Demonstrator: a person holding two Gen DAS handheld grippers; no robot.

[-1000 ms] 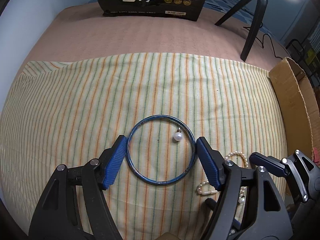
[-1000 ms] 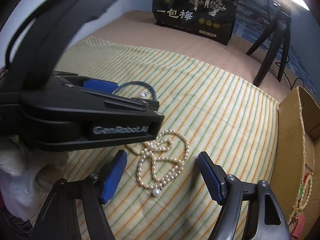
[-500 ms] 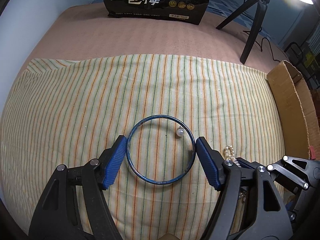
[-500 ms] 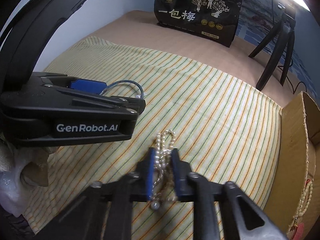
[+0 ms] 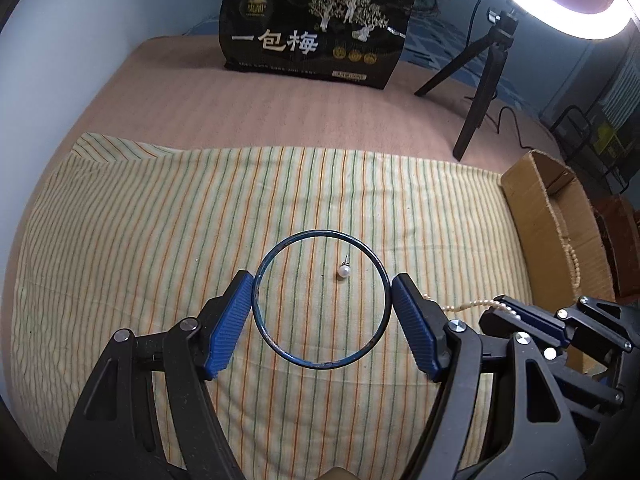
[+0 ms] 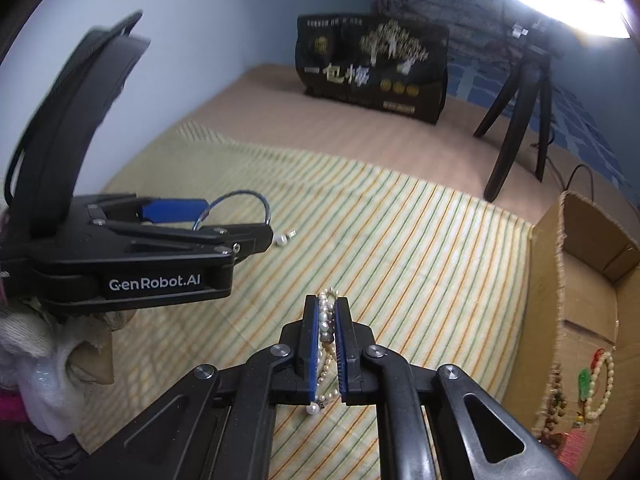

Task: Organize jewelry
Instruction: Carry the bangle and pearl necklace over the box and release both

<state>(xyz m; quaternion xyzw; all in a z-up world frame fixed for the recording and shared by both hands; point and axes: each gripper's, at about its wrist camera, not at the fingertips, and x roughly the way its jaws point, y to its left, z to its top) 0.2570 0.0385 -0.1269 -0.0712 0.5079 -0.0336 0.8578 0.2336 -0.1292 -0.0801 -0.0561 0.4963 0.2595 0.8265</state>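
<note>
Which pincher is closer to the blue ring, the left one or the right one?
Left. The left gripper has its fingers on either side of the blue bangle, holding it. The right gripper is off to the side, shut on the pearl necklace.

A pale blue painted wall [image 5: 60, 40] runs along the left side and turns behind the far edge of a bed covered in a pinkish-tan sheet [image 5: 280, 108]. A cream cloth with thin orange and green stripes [image 5: 140, 232] is spread over the near part of the bed. A bright white ring light [image 5: 560, 4] glows at the far right on a black tripod stand [image 5: 476, 84], with a black cable [image 5: 516, 128] trailing beside it. A large black bag printed with gold trees and pale Chinese characters [image 5: 316, 28] stands upright against the far wall. A blue patterned fabric [image 6: 580, 120] shows behind the tripod.
</note>
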